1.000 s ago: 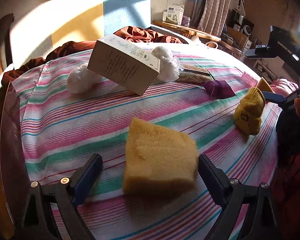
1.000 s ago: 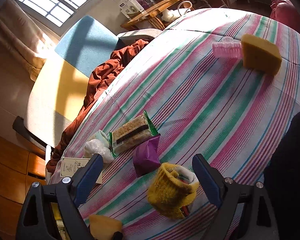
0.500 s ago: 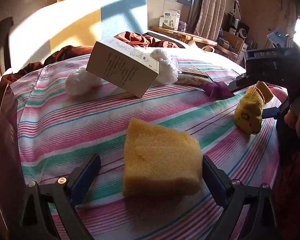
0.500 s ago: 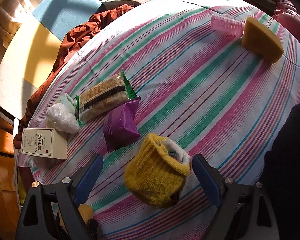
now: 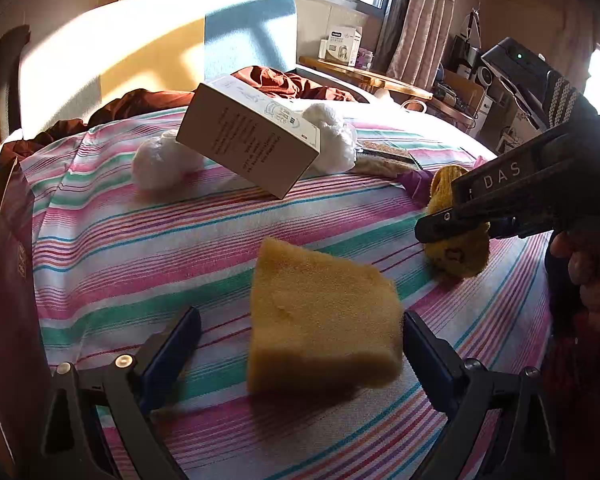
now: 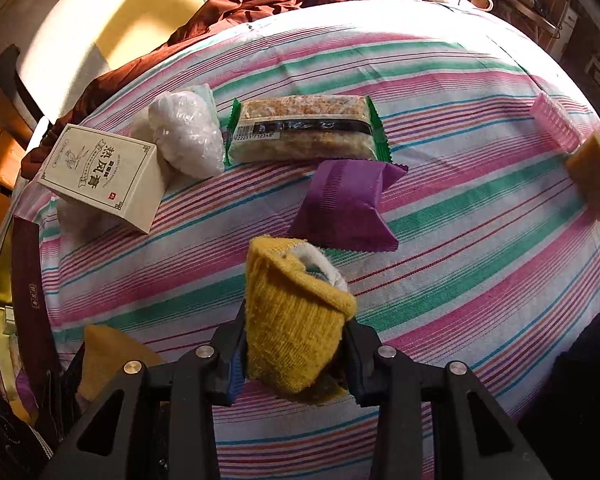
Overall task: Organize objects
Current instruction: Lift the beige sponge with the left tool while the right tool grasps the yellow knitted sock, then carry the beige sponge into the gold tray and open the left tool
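The rolled yellow sock [image 6: 296, 320] sits on the striped bedsheet [image 6: 460, 240], pinched between the right gripper's [image 6: 294, 354] fingers, which reach in low from the bed's edge; its body reads "DAS". The left gripper [image 5: 300, 344] hovers wide open around a yellow sponge [image 5: 320, 316], apart from it. Beyond lie a purple packet [image 6: 346, 204], a wrapped cereal bar [image 6: 304, 128] and a tilted white box [image 6: 100, 176].

Both wrist views close, share striped cloth [image 5: 148, 248]

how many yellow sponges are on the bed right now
2: one sponge lies between the open left gripper; the other sponge sits at the far right edge beside a pink brush.
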Demonstrator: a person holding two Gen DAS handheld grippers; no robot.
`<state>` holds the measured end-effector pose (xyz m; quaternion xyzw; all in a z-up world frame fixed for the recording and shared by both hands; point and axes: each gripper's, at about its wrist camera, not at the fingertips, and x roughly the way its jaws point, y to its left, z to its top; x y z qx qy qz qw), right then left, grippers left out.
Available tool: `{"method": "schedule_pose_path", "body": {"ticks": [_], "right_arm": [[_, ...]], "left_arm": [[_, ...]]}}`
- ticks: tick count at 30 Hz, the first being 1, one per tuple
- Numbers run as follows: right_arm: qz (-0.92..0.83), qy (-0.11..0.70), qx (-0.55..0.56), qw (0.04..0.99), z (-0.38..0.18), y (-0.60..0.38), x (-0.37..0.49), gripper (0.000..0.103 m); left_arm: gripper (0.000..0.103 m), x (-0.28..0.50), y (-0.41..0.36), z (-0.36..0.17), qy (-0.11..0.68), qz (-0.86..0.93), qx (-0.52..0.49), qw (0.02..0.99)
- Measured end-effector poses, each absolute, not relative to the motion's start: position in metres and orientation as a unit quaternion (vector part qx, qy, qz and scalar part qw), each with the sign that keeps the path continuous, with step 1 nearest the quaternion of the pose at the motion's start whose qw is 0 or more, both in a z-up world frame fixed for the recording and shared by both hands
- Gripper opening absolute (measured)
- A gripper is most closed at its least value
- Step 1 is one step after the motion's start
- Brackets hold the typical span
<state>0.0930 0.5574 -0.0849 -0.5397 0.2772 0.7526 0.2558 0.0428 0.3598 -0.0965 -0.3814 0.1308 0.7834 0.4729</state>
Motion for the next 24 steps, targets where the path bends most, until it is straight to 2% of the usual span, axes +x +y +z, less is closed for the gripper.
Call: {"method": "schedule_pose_path", "body": {"ticks": [8, 18, 24], "right_arm": [[0.756, 0.254, -0.545, 0.259, -0.087, 0.553, 0.092, 0.038], [0.757, 0.258, -0.542, 0.257, -0.086, 0.553, 0.1, 0.039], [0.757, 0.257, -0.542, 0.257, -0.086, 0.554, 0.104, 0.039]], "left_arm": [[0.102, 0.042, 0.359, -0.096, 0.13, 0.78, -0.385, 0.476], [0.102, 0.051, 0.364, -0.095, 0.188, 0.791, -0.376, 0.444], [0.098, 0.054, 0.368, -0.094, 0.207, 0.794, -0.364, 0.442]]}}
